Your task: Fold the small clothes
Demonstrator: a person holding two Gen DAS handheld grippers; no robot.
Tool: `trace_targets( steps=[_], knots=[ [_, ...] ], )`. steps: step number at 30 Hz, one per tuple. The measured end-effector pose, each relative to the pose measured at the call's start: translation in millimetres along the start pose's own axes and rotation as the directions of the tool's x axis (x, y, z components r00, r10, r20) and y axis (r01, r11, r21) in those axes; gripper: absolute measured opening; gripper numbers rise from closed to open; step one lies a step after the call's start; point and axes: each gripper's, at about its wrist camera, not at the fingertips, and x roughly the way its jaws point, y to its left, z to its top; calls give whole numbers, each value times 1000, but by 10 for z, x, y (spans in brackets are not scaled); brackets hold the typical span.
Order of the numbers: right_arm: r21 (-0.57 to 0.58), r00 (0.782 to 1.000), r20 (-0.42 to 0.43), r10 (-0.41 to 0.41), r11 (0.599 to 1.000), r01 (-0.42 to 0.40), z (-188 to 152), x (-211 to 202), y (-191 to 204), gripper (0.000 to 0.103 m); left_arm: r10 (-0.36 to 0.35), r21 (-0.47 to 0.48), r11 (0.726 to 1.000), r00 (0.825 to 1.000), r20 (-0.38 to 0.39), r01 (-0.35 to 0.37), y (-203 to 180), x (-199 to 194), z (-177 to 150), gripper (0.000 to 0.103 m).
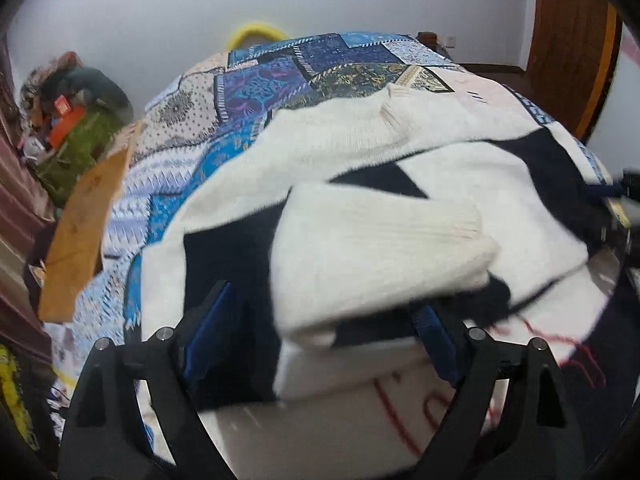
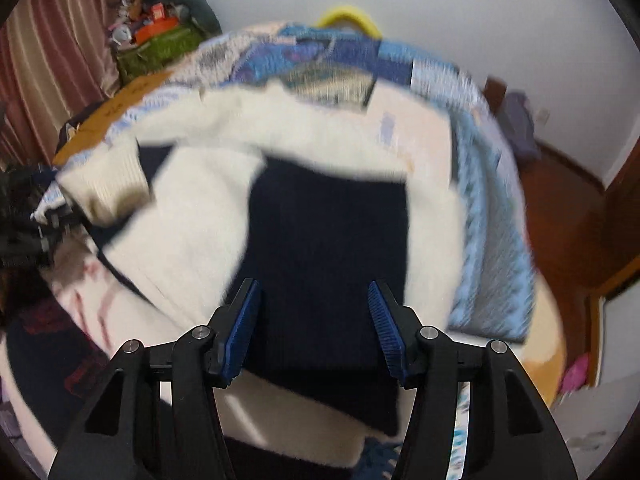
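Both grippers, left [image 1: 320,336] and right [image 2: 314,328], hung released over the sweater [image 1: 380,240]; a shallow pinch could've dragged its folded sleeve [image 1: 384,252] loose.

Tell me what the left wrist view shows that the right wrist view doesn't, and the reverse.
Only the left wrist view: the sweater's folded sleeve with its ribbed cuff lying across the front, and red stitched lettering near the open left claw.

Only the right wrist view: a large navy panel between the open right claw's fingers, and a pink item on the floor.

Both: the cream-and-navy sweater, patchwork bedspread, yellow ring.
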Motion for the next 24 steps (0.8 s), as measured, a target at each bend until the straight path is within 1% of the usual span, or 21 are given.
trace_targets(
  steps=[1, 4, 5, 6, 7, 8, 9, 10, 12, 13, 15, 17, 18, 20, 22, 23, 24],
  knots=[
    [7, 1000, 6, 7, 1000, -7, -51, 43, -5, 53, 13, 6, 1000, 1000, 5, -13, -24, 18, 46, 87],
    [52, 999, 35, 34, 998, -36, -56, 36, -32, 54, 47, 35, 998, 998, 34, -48, -78, 43, 128, 86],
    [69, 998, 36, 45, 996, -48, -45, 38, -47, 54, 60, 45, 997, 997, 50, -62, -95, 49, 153, 81],
    [75, 998, 38, 51, 996, -54, -38, 40, -51, 54, 69, 56, 996, 996, 64, -73, -113, 59, 176, 67],
    [74, 998, 40, 51, 996, -54, -33, 45, -43, 54, 72, 60, 995, 995, 65, -76, -118, 71, 194, 58],
    [72, 998, 42, 51, 996, -54, -53, 50, -38, 55, 70, 52, 996, 996, 59, -73, -107, 90, 218, 40],
    [71, 998, 44, 52, 996, -55, -77, 49, -45, 55, 62, 30, 998, 997, 55, -63, -61, 98, 233, 24],
    [73, 997, 44, 56, 996, -59, -85, 43, -52, 55, 60, 15, 998, 997, 55, -61, -33, 98, 241, 20],
    [78, 997, 41, 63, 995, -67, -78, 39, -65, 54, 59, -51, 997, 996, 63, -55, 120, 64, 245, 14],
    [78, 997, 40, 65, 995, -68, -98, 39, -79, 54, 52, -114, 992, 996, 66, -44, 283, 24, 231, 13],
    [71, 997, 35, 63, 995, -65, -103, 27, -82, 54, 44, -203, 979, 997, 60, -31, 541, 0, 199, 13],
    [66, 998, 30, 59, 996, -61, -103, 8, -77, 54, 28, -290, 957, 999, 34, -18, 858, 14, 107, 13],
    [66, 998, 29, 58, 996, -60, -99, 0, -77, 54, 22, -317, 948, 1000, 15, -16, 982, 39, 55, 13],
    [69, 998, 32, 62, 996, -64, -104, -52, -80, 55, -17, -373, 928, 999, -30, 5, 1227, 112, -103, 13],
    [70, 998, 40, 55, 996, -58, -116, -124, -73, 55, -7, -387, 922, 998, -64, -18, 1338, 146, -232, 17],
    [69, 998, 44, 50, 996, -53, -130, -172, -72, 55, -9, -389, 921, 997, -82, -24, 1397, 159, -314, 21],
    [70, 998, 47, 44, 996, -48, -149, -224, -75, 57, 3, -387, 921, 995, -102, -42, 1428, 161, -379, 22]
  ],
)
